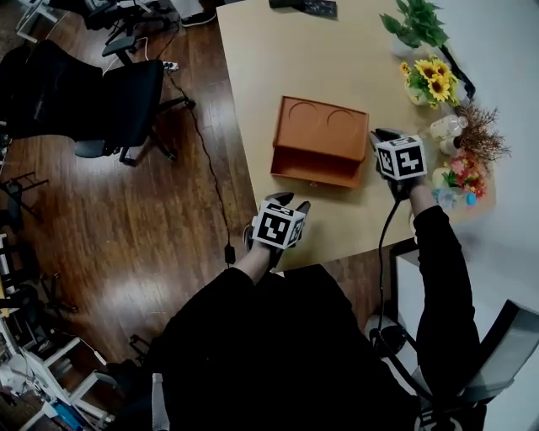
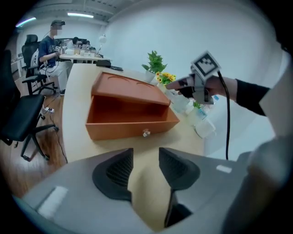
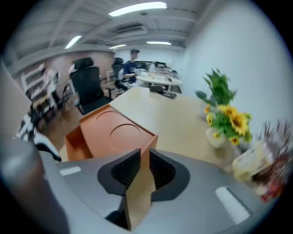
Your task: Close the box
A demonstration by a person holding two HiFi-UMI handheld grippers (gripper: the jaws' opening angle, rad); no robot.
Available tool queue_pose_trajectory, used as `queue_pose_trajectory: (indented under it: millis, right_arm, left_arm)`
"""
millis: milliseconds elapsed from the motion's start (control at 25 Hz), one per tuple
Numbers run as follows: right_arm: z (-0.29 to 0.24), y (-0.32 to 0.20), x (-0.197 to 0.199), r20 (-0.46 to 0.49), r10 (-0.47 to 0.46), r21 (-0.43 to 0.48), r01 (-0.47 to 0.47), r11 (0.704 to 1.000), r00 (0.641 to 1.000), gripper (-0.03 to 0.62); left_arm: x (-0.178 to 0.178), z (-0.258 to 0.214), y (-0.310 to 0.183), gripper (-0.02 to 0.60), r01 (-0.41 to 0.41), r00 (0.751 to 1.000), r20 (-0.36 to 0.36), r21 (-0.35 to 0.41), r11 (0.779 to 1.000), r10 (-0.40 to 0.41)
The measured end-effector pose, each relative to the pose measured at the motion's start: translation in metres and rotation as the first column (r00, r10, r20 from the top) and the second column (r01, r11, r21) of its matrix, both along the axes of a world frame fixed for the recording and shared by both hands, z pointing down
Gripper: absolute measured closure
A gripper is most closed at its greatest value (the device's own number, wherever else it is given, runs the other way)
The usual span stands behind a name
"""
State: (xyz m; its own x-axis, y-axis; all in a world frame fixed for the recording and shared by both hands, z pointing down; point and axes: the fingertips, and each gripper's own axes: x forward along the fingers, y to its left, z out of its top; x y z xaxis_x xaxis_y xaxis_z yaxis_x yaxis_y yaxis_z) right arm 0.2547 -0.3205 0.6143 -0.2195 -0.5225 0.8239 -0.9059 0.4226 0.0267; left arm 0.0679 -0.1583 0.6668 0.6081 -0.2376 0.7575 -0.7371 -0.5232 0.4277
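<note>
Left gripper view is centred on the orange box (image 2: 132, 121), which is set on a pale wooden table (image 1: 320, 59), towards the edge nearest the person. Its hinged lid (image 2: 128, 89) is raised part-way and tilted over the opening, and two round recesses are sunk into the lid's top. A small pale knob (image 2: 146, 133) is fixed to the middle of the front wall. Through the gap the orange back wall is seen. The floor of the box is hidden by the front wall, so its contents cannot be told.

The right gripper (image 3: 144, 153) is placed at the lid's right-hand corner. Its jaws are drawn almost together, with the corner's orange edge pinched between the pads. The left gripper (image 2: 146, 153) is held low over the table in front of the box, apart from it. Its jaws are spread, and only tabletop is seen between them.

Along the table's right edge, beside and beyond the box, several vessels are lined up. A white pot (image 1: 402, 44) is planted with a leafy green plant (image 1: 414, 21). A pale vase (image 3: 216, 137) is filled with sunflowers (image 1: 429, 76). A clear plastic bottle (image 1: 445, 126) is set next to dried twigs (image 1: 482, 139), and pink and red flowers (image 1: 461, 172) are bunched nearest the person. A black office chair (image 1: 118, 105) is stood on the dark wood floor (image 1: 168, 236), left of the table.
</note>
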Motion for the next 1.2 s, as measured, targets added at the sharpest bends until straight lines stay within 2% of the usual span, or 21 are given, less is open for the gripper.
queue_pose_trajectory:
  millis: [80,120,200,240,360,400,440,480,640,1000,1200]
  right_arm:
    - [0.019,-0.015,0.0,0.147,0.172,-0.16,-0.148,0.976,0.974,0.426]
    - [0.027,-0.017,-0.002,0.191,0.219,-0.22,-0.176,0.96,0.957,0.4]
    - [0.034,-0.018,-0.006,0.221,0.242,-0.269,-0.18,0.946,0.945,0.405]
    - [0.034,-0.018,-0.008,0.225,0.24,-0.273,-0.175,0.946,0.944,0.453]
    - [0.031,-0.017,-0.012,0.223,0.234,-0.262,-0.173,0.949,0.946,0.46]
    - [0.031,-0.017,-0.014,0.228,0.235,-0.26,-0.173,0.95,0.945,0.463]
    - [0.031,-0.016,-0.015,0.235,0.236,-0.26,-0.173,0.95,0.943,0.466]
    - [0.03,-0.016,-0.016,0.24,0.233,-0.257,-0.17,0.951,0.942,0.467]
    - [0.029,-0.017,-0.017,0.263,0.222,-0.243,-0.159,0.957,0.939,0.465]
    - [0.03,-0.016,-0.015,0.326,0.213,-0.228,-0.142,0.963,0.921,0.468]
    - [0.033,-0.019,-0.011,0.348,0.208,-0.23,-0.132,0.964,0.914,0.474]
  left_arm:
    - [0.015,0.003,-0.004,0.423,0.027,1.0,0.0,-0.018,0.999,-0.027]
    - [0.022,0.004,-0.007,0.422,0.035,0.999,0.005,-0.015,0.999,-0.035]
    - [0.034,0.01,-0.015,0.42,0.023,0.999,0.039,0.014,1.0,-0.023]
    - [0.039,0.015,-0.02,0.42,0.01,0.998,0.061,0.032,0.999,-0.012]
    - [0.043,0.028,-0.034,0.422,0.022,0.995,0.096,0.054,0.998,-0.027]
    - [0.042,0.03,-0.037,0.44,0.037,0.994,0.098,0.057,0.998,-0.042]
    - [0.041,0.03,-0.04,0.519,0.051,0.994,0.097,0.063,0.997,-0.057]
    - [0.041,0.03,-0.043,0.534,0.061,0.993,0.097,0.071,0.996,-0.068]
    - [0.044,0.028,-0.06,0.534,0.076,0.99,0.113,0.097,0.992,-0.087]
    - [0.051,0.027,-0.103,0.535,0.105,0.98,0.159,0.088,0.991,-0.117]
    - [0.056,0.028,-0.113,0.535,0.144,0.976,0.151,0.074,0.987,-0.154]
